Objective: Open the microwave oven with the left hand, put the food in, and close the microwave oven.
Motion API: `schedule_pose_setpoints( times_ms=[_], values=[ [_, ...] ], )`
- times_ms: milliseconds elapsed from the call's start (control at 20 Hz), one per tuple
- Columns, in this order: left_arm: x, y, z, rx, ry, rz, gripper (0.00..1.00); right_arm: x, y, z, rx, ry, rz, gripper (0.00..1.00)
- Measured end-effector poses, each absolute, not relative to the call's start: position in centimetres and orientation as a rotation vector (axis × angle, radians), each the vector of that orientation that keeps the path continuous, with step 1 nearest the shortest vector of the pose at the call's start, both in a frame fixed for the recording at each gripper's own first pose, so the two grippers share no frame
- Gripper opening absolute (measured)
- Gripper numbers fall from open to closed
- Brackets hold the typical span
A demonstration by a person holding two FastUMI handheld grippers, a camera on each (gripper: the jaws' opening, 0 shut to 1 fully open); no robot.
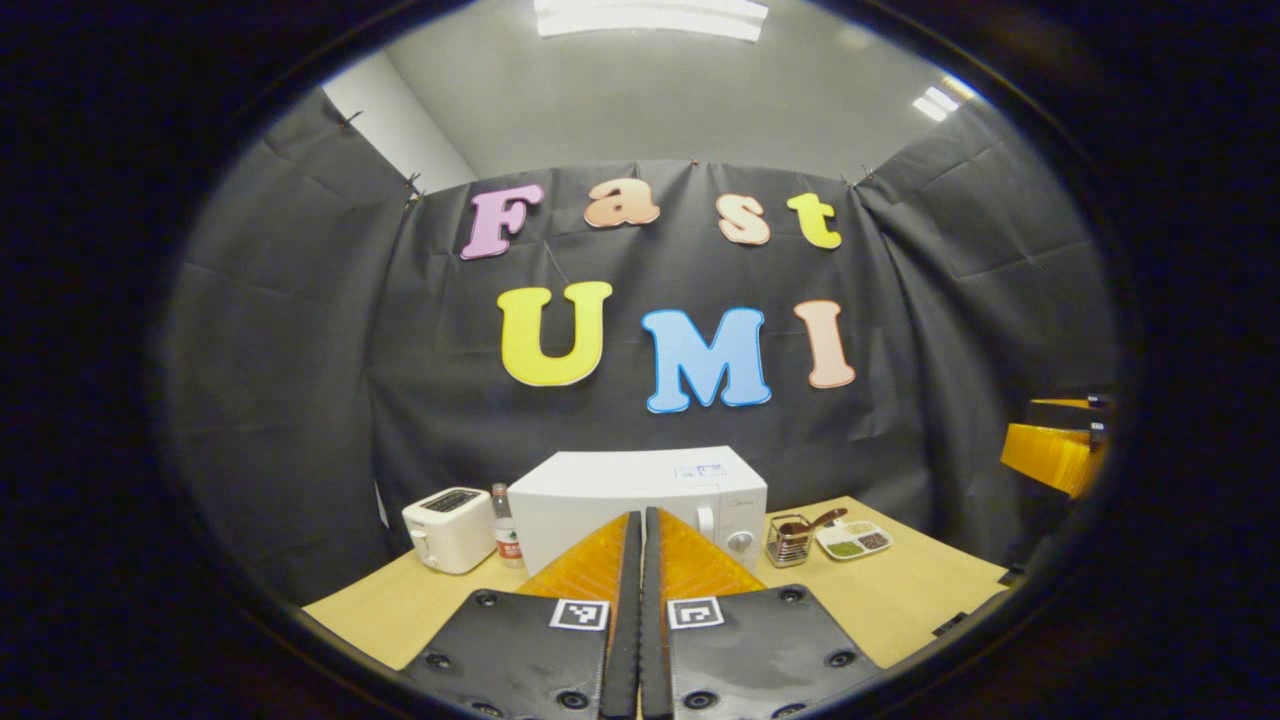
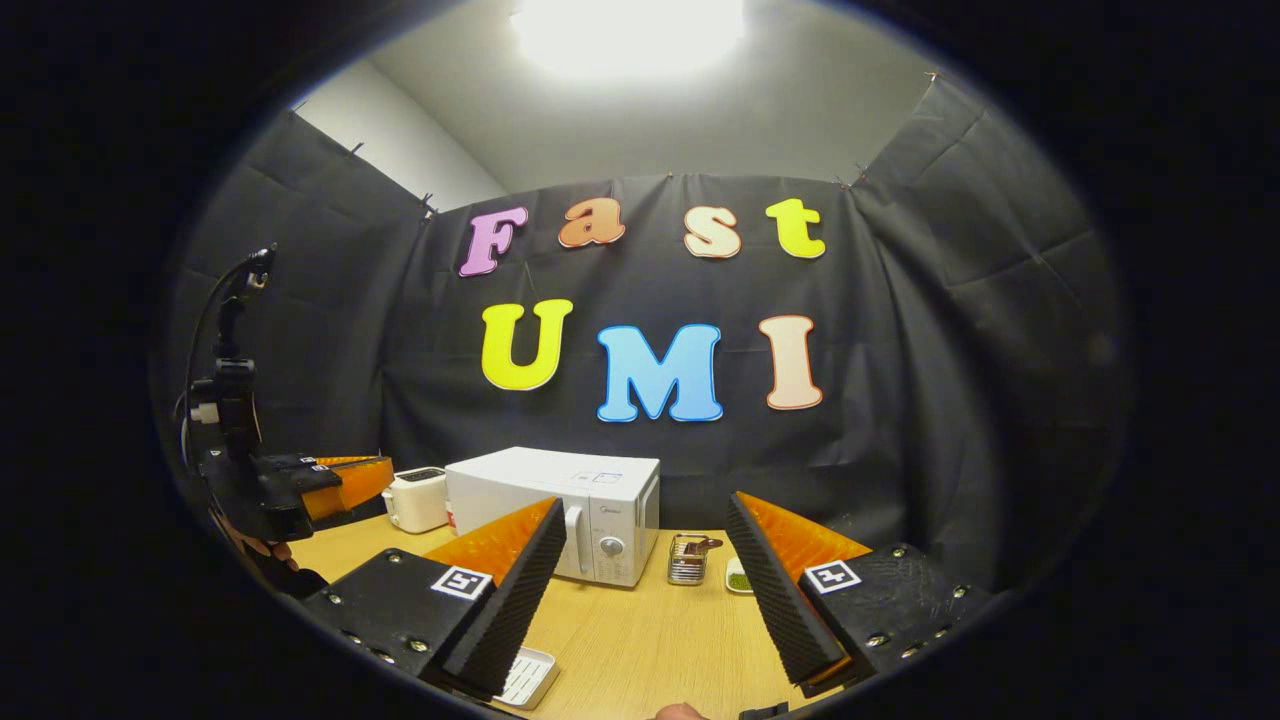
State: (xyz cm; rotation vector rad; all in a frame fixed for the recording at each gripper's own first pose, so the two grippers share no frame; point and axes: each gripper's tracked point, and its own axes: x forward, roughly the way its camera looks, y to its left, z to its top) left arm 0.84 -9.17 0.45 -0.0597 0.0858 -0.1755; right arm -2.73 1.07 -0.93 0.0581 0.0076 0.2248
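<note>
A white microwave oven [image 1: 640, 500] stands at the back of a wooden surface [image 1: 900, 600], against the black cloth wall, with its door closed and the handle and dial on its right side. To its left stand a white toaster [image 1: 450, 528] and a small bottle [image 1: 505, 530]. To its right sit a wire basket [image 1: 790, 540] and a white divided dish holding food [image 1: 853, 540].

In the left gripper view, the left gripper [image 1: 641, 530] points straight at the microwave oven, its fingers clenched together on nothing.

In the right gripper view, the right gripper [image 2: 650, 570] hangs above the surface with its fingers spread wide apart and empty. A white ridged tray [image 2: 525, 678] lies just below its left finger.
</note>
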Motion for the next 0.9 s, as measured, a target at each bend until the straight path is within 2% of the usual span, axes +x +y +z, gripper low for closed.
schedule_pose_setpoints(
  times_ms=[250, 400, 450, 700, 900],
  values=[
    [-1.9, -7.7, 1.9, -0.037, 0.072, -0.16, 0.07, -3.6, 1.8, -0.5, 0.066, -0.001, 0.224, 0.98],
    [-3.1, -6.3, 2.5, -0.024, 0.061, -0.14, 0.11, -4.2, 2.3, 0.2, 0.066, -0.016, 0.22, 0.98],
    [-3.5, -5.8, 2.6, -0.027, 0.059, -0.136, 0.17, -4.2, 2.7, 0.5, 0.065, -0.021, 0.223, 0.98],
    [-4.3, -4.6, 2.3, -0.037, 0.058, -0.134, 0.98, -5.0, 4.2, 1.2, 0.055, -0.038, 0.228, 0.98],
    [-4.7, -3.5, 3.0, -0.038, 0.033, -0.124, 0.98, -5.7, 5.4, 1.6, 0.078, -0.045, 0.231, 0.98]
  ],
)
